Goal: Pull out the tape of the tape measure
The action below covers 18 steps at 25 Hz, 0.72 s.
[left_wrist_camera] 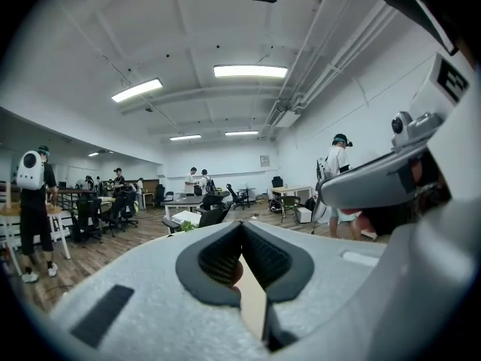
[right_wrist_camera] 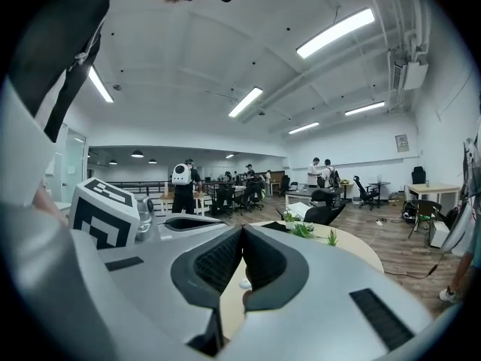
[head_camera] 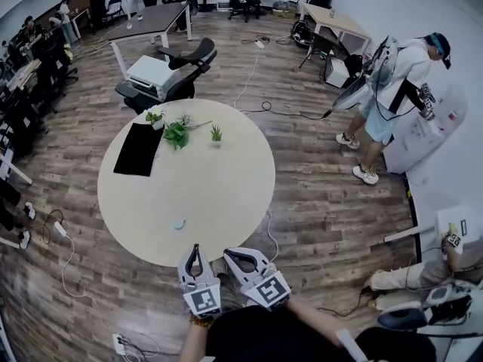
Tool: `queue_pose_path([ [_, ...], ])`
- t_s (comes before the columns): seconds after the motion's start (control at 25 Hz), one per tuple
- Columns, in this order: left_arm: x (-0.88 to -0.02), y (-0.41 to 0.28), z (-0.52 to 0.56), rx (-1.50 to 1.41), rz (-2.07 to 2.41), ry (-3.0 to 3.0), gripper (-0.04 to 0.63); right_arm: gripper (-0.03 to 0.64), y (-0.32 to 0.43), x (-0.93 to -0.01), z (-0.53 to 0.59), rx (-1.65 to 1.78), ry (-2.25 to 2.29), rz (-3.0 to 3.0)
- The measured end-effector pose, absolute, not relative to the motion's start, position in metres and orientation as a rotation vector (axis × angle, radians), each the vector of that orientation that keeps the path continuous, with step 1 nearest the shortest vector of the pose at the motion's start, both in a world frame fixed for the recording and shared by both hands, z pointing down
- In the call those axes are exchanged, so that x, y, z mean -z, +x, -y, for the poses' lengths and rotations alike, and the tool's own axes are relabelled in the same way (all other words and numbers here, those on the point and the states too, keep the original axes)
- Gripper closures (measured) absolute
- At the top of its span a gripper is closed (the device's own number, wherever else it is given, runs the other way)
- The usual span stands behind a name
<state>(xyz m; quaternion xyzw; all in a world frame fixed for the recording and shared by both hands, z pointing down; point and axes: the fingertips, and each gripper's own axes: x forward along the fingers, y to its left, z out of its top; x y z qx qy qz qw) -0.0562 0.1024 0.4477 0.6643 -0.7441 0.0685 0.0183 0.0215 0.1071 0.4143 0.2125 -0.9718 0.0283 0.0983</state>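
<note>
The tape measure (head_camera: pixel 178 223) is a small round white case lying on the round beige table (head_camera: pixel 226 172), near its front edge. In the right gripper view the tape measure (right_wrist_camera: pixel 244 283) shows as a small white spot low between the jaws. Both grippers hover side by side just off the table's near edge, short of the case. My left gripper (head_camera: pixel 195 249) is shut with nothing in it, and its pads meet in its own view (left_wrist_camera: pixel 241 230). My right gripper (head_camera: pixel 233 254) is likewise shut and empty (right_wrist_camera: pixel 242 232). No tape is pulled out.
A black mat (head_camera: pixel 138 148) and small potted plants (head_camera: pixel 176 132) sit on the table's far side. An office chair (head_camera: pixel 170 70) stands behind the table. A person (head_camera: pixel 385 89) stands at the right. Cables and a power strip (head_camera: pixel 121 344) lie on the wooden floor.
</note>
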Motion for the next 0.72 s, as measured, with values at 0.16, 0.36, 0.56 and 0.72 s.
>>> queue_pose_path([
  [0.16,-0.455,-0.077,-0.090,-0.213,2.309,2.068,0.586,0.617,-0.002,-0.416,-0.086,-0.054,0.655,2.807],
  [0.36,-0.465,-0.114,-0.074,-0.237,2.300,2.055,0.586,0.617,-0.044,-0.419,-0.063,-0.021,0.627,2.797],
  [0.56,-0.470,-0.156,-0.050,-0.249,2.322,2.045,0.586,0.617,-0.091,-0.427,-0.040,-0.017,0.573,2.803],
  [0.72,-0.476,-0.192,-0.032,-0.263,2.329,2.033,0.586,0.615,-0.134,-0.422,-0.031,0.048,0.526,2.831],
])
